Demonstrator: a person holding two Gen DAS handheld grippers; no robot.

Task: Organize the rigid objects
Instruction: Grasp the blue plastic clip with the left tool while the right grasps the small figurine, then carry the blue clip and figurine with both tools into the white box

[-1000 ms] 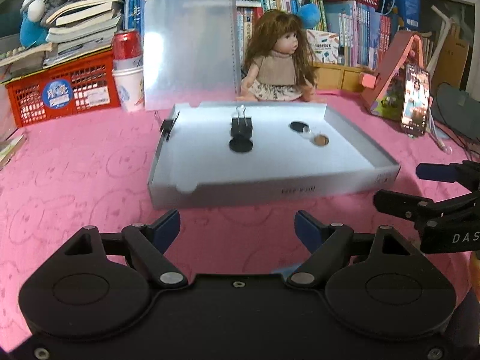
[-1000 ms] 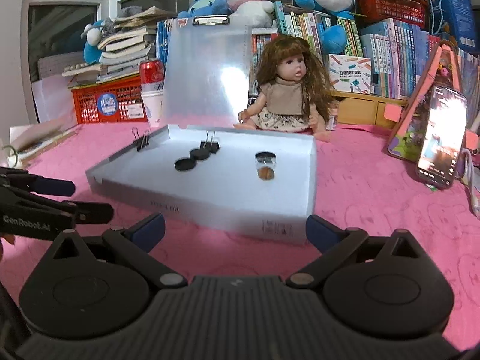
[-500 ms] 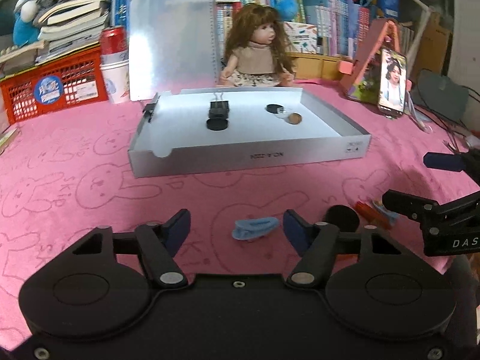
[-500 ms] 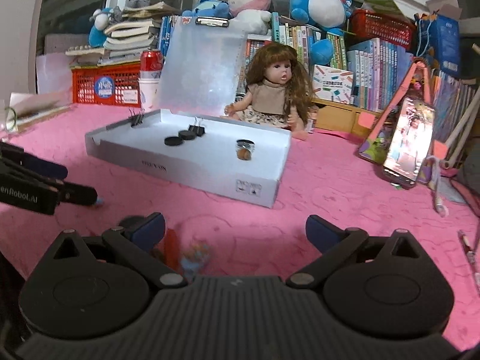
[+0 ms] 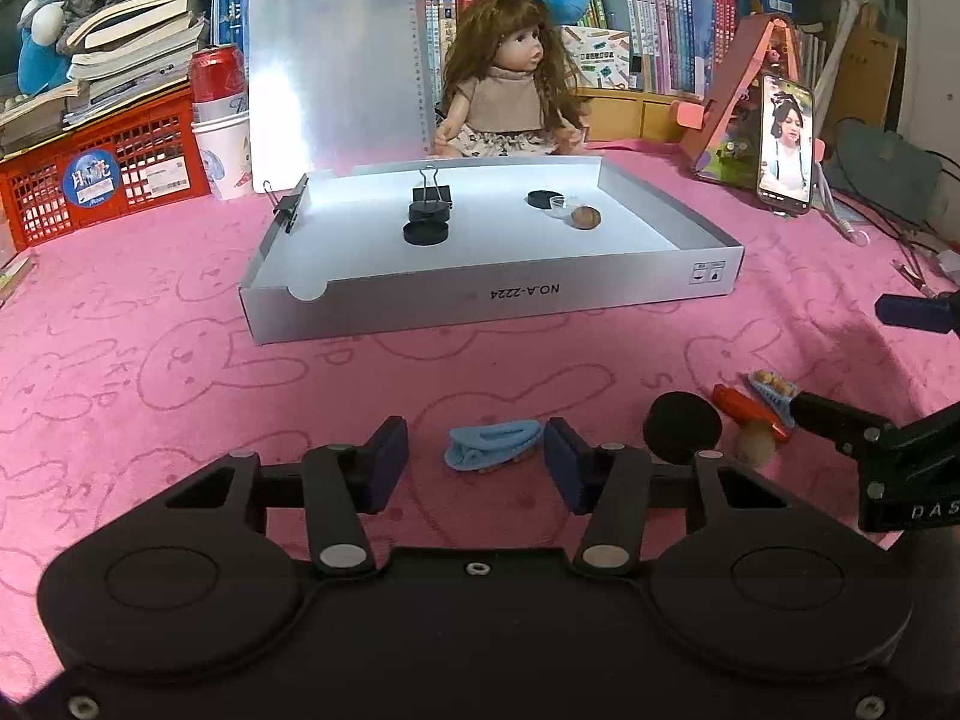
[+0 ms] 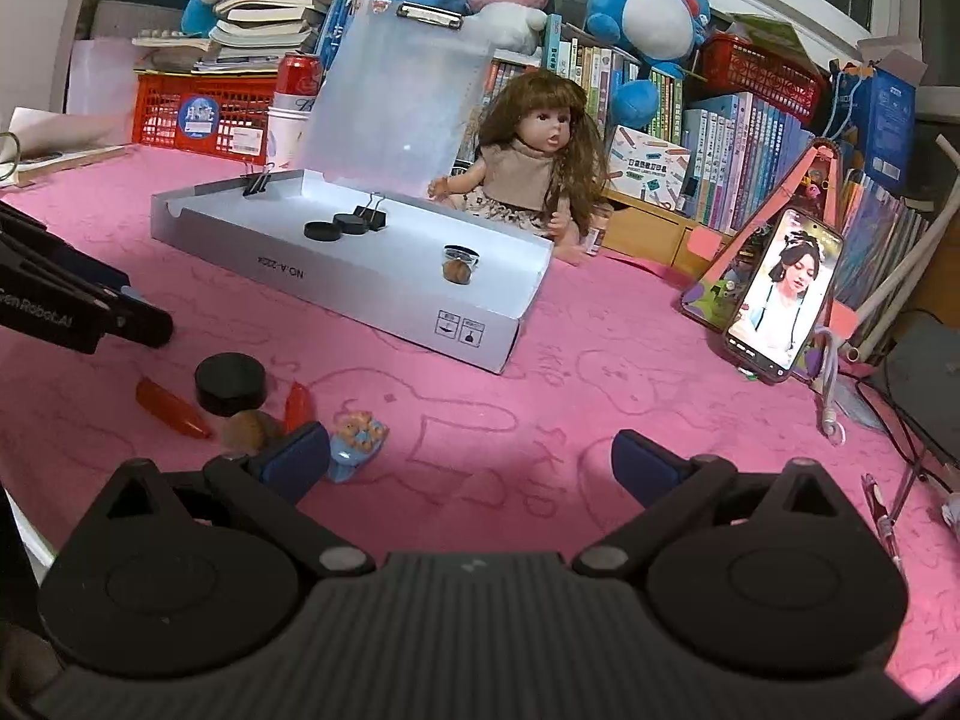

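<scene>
A light blue hair clip (image 5: 492,445) lies on the pink cloth between the fingers of my left gripper (image 5: 477,463). Its jaws are closing, with small gaps still showing beside the clip. To the right lie a black round cap (image 5: 681,427), a red clip (image 5: 744,411), a brown nut (image 5: 757,449) and a small blue beaded clip (image 5: 771,387). My right gripper (image 6: 471,462) stands wide open with nothing between its fingers. The beaded clip (image 6: 357,438) sits just beside its left finger. The white tray (image 5: 480,297) holds black caps, a binder clip and a nut.
A doll (image 5: 510,90) and an upright clipboard (image 5: 336,72) stand behind the tray. A phone on a pink stand (image 5: 783,144) is at the right, a red basket (image 5: 102,174) and a can on cups (image 5: 219,120) at the left. Books and plush toys line the back.
Both cameras have drawn back from the tray and dipped, bringing the loose items on the cloth into view. The left jaws have narrowed around the blue hair clip.
</scene>
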